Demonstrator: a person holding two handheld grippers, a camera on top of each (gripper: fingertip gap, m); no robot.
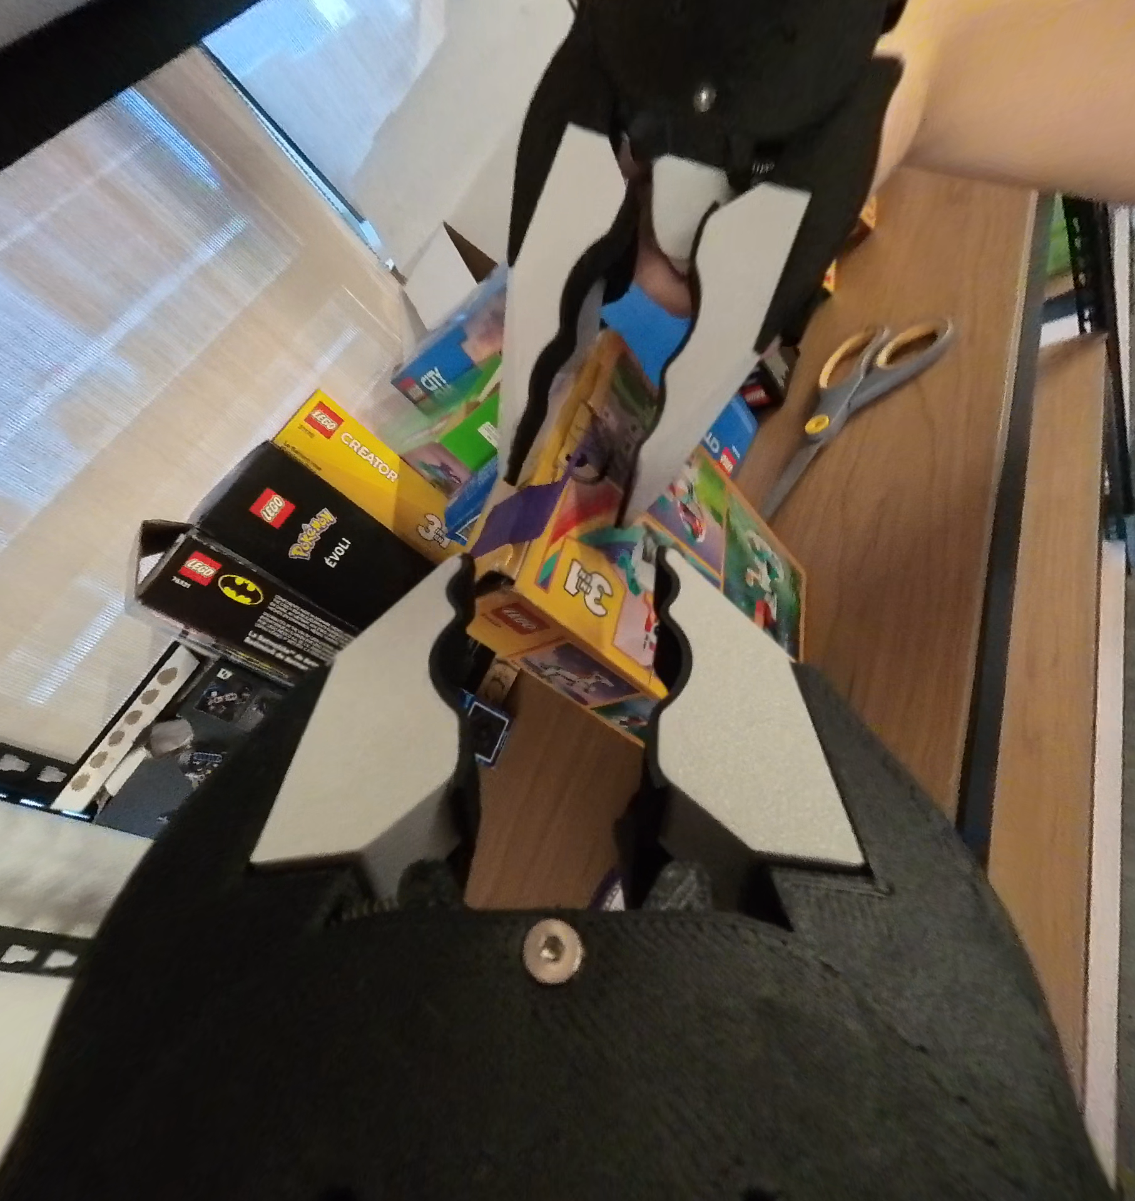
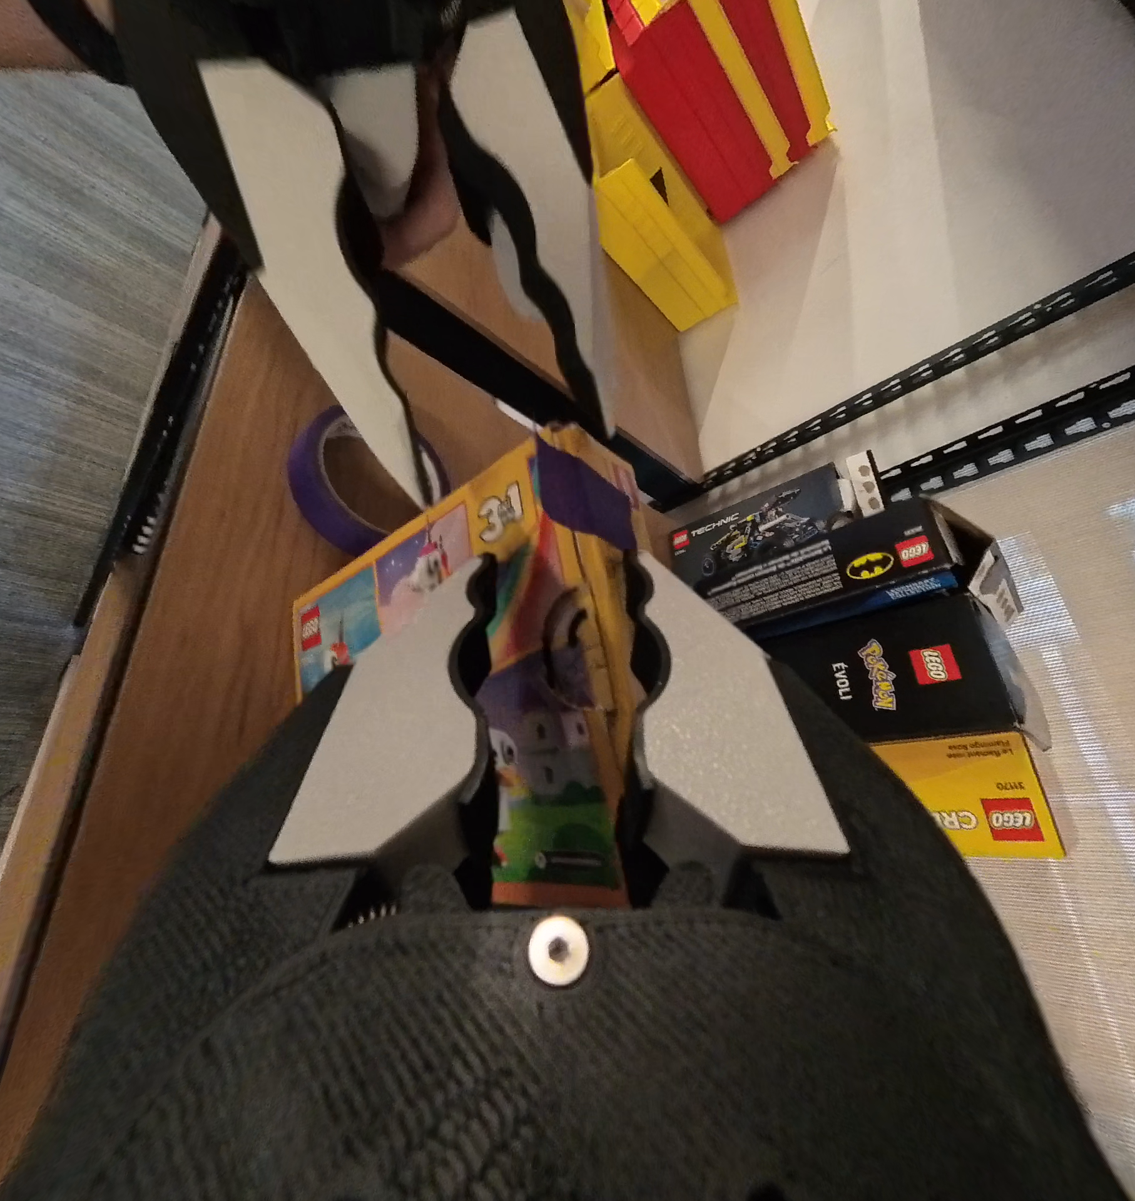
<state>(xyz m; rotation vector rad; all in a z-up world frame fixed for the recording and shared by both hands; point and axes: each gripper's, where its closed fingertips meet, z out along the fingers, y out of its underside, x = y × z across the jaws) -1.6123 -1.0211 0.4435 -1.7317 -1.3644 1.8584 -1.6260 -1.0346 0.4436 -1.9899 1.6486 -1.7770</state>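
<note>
A yellow toy box (image 1: 571, 585) stands on end on a wooden shelf (image 1: 877, 585), with a strip of purple tape (image 1: 509, 520) over its end flap. My right gripper (image 2: 558, 565) is shut on the narrow sides of the box (image 2: 389, 585); in the left wrist view it reaches in from above (image 1: 578, 494). My left gripper (image 1: 563, 565) is open, its fingertips on either side of the box's taped end. In the right wrist view it (image 2: 506, 455) comes from the top, one fingertip (image 2: 600, 422) at the tape patch (image 2: 581, 497).
Black toy boxes (image 1: 305, 539) and another yellow one (image 1: 357, 448) lie stacked beside it, also in the right wrist view (image 2: 890, 676). Scissors (image 1: 857, 396) and a purple tape roll (image 2: 321, 494) lie on the shelf. A red and yellow block stack (image 2: 701, 110) and rack rails (image 2: 942, 403) stand behind. Only a small space, under 4 cm, lies between the two pairs of fingers.
</note>
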